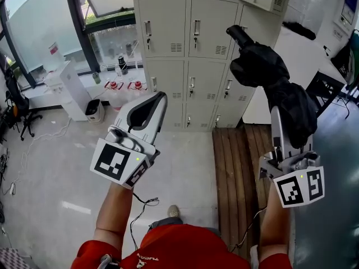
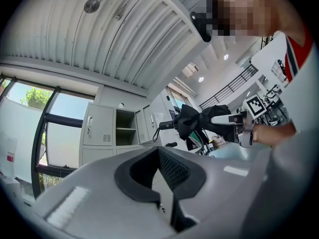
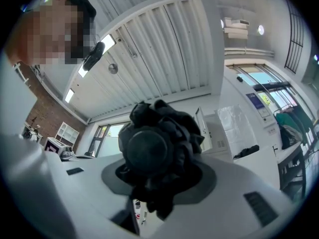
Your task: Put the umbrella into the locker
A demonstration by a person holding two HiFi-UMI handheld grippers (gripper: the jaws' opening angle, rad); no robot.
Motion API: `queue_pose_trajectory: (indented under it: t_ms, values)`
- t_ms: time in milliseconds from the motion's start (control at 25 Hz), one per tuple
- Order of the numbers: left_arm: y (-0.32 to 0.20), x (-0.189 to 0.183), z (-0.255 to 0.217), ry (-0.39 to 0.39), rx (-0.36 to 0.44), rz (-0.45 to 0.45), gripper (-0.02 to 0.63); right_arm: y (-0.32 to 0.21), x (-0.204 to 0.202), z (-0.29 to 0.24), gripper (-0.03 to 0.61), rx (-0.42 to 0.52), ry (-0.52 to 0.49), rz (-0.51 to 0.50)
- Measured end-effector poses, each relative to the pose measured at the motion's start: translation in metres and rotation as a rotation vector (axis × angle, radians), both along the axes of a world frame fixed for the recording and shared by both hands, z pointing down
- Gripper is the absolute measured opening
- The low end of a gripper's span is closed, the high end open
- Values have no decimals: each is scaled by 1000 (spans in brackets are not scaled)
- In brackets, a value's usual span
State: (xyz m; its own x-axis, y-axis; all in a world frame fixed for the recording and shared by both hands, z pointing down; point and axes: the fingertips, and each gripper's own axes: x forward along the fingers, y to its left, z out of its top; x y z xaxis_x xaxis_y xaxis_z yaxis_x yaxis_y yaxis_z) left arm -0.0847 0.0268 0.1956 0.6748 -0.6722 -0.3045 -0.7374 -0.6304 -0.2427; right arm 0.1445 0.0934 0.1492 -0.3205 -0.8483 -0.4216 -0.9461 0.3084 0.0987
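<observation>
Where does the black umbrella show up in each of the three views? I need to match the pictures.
Head view: upper right; the umbrella sticks up from the right hand-held gripper in front of the lockers.
Left gripper view: right of centre, lying level, with the lockers to its left.
Right gripper view: centre, seen end-on between the jaws, with the lockers to its right.
Shared landmark: the pale lockers.

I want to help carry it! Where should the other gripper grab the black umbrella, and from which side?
Grab the umbrella by its bare handle, coming from the left. The handle is a stiff, straight stub poking past the bunched fabric toward the lockers, clear on the side of the left gripper. The right gripper holds the soft folded part lower down.
</observation>
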Motion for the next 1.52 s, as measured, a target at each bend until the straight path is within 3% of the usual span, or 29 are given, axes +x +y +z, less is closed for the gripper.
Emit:
queue_pose_trajectory:
  t_ms: [400,800,1120,1520]
  values:
    - [-115,-36,-14,-6,23,41,5,-108,-35,-12,169,12,-19,44]
    - [-193,-33,-16,-17,20,45,5,-192,-32,-22,169,14,-1,60]
    - [-255,-4,-30,-36,43,0,5,-262,0,-39,169,59,2,40]
    - [-337,68,-45,-46,56,-25,5,-364,53,-64,169,85,-7,-9]
